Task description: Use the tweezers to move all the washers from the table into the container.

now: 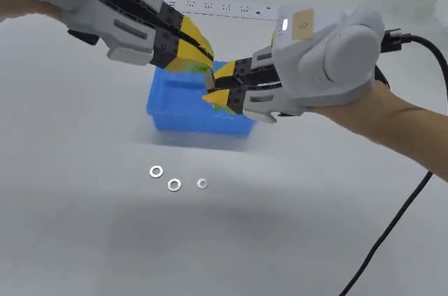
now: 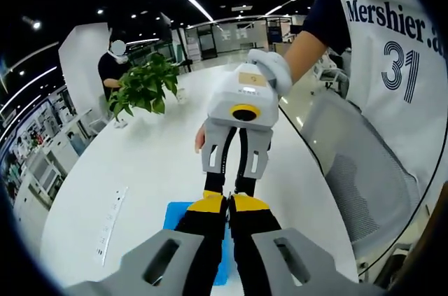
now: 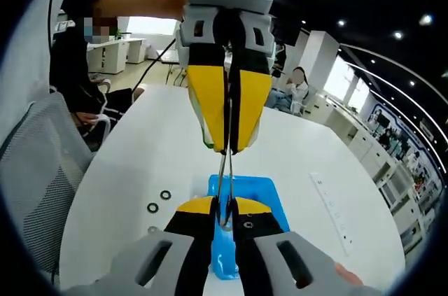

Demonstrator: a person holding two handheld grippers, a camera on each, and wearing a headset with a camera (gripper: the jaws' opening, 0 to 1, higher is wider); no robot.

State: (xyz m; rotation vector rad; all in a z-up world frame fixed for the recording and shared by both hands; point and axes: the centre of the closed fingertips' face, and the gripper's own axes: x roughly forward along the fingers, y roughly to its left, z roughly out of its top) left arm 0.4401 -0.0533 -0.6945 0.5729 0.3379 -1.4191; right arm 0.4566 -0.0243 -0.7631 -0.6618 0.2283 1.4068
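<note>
Three washers [image 1: 174, 184] lie in a short row on the white table, in front of the blue container [image 1: 164, 110]. Above the container my left gripper [image 1: 208, 65] and right gripper [image 1: 214, 90] meet tip to tip. In the right gripper view the thin metal tweezers [image 3: 225, 170] run from the left gripper [image 3: 227, 148] down into the right gripper [image 3: 225, 210]. Both pairs of yellow jaws are shut on them. The washers [image 3: 152, 207] sit left of the container [image 3: 262, 194]. In the left gripper view my left gripper [image 2: 227, 203] is shut, and the tweezers are hidden there.
A white power strip [image 1: 224, 8] lies behind the container. A black cable [image 1: 399, 212] trails off the right gripper across the table's right side. A potted plant [image 2: 143, 86] stands at the far end. A mesh chair [image 2: 357, 163] is beside the table.
</note>
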